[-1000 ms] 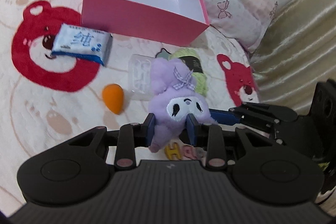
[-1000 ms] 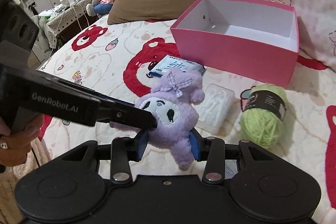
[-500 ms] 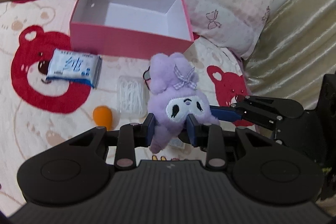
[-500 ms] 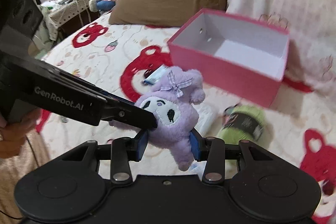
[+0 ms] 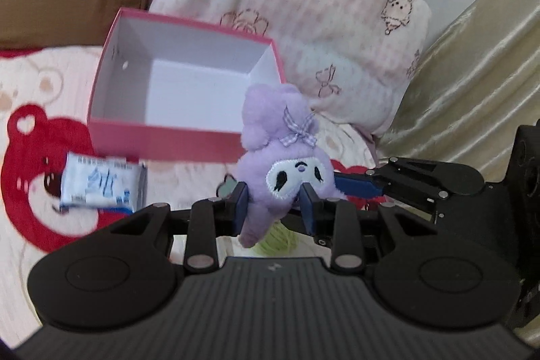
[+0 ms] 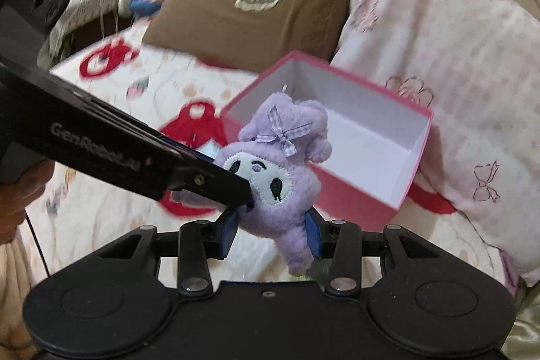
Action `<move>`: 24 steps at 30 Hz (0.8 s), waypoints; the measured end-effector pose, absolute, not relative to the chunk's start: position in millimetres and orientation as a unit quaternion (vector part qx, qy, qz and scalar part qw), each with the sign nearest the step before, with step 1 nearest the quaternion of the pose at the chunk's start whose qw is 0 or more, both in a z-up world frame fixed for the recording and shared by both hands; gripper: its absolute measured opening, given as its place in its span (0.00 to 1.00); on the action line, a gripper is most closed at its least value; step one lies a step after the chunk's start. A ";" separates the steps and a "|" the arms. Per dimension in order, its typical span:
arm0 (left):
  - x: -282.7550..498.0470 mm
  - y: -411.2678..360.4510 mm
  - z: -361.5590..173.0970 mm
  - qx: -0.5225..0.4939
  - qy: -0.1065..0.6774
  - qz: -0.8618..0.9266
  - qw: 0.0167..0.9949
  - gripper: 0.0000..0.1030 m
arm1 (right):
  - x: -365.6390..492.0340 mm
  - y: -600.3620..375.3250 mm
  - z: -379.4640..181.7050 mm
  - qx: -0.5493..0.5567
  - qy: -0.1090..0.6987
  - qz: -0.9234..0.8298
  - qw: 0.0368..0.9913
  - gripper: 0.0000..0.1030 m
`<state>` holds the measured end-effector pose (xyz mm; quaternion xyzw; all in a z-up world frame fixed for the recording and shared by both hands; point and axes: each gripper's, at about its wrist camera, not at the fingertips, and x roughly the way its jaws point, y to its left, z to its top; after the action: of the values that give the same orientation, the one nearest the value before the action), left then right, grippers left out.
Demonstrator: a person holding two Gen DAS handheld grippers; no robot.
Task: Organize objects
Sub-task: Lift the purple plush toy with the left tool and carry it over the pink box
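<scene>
A purple plush toy (image 5: 283, 157) with a white face and a checked bow hangs in the air, held from two sides. My left gripper (image 5: 274, 208) is shut on its lower body, and my right gripper (image 6: 271, 231) is shut on it as well. Each gripper shows in the other's view: the right one's blue fingertips (image 5: 354, 186) reach the toy from the right, the left one's black fingers (image 6: 209, 181) from the left. Behind the toy stands an open pink box (image 5: 162, 137) with a white, empty inside (image 6: 371, 150).
A blue-and-white tissue pack (image 5: 101, 188) lies on the bear-print blanket (image 5: 30, 157) left of the box. A green yarn ball (image 5: 276, 240) peeks out under the toy. A brown pillow (image 6: 249, 22) and a pink pillow (image 5: 324, 22) stand behind the box.
Both grippers have lifted the plush toy together, up and toward the pink box. The orange egg shape and the clear packet have dropped out of the left wrist view.
</scene>
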<state>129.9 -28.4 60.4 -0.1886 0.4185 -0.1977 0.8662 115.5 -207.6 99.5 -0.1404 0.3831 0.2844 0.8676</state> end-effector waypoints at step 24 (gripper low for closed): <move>264.5 -47.5 44.9 -0.149 0.439 -0.186 0.866 0.31 | 212.9 -225.5 64.8 -0.070 0.321 0.251 0.911 0.46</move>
<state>264.5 -47.5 44.9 -0.1495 0.4390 -0.1856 0.8663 212.9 -225.5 64.8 -0.0697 0.3211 0.2509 0.9105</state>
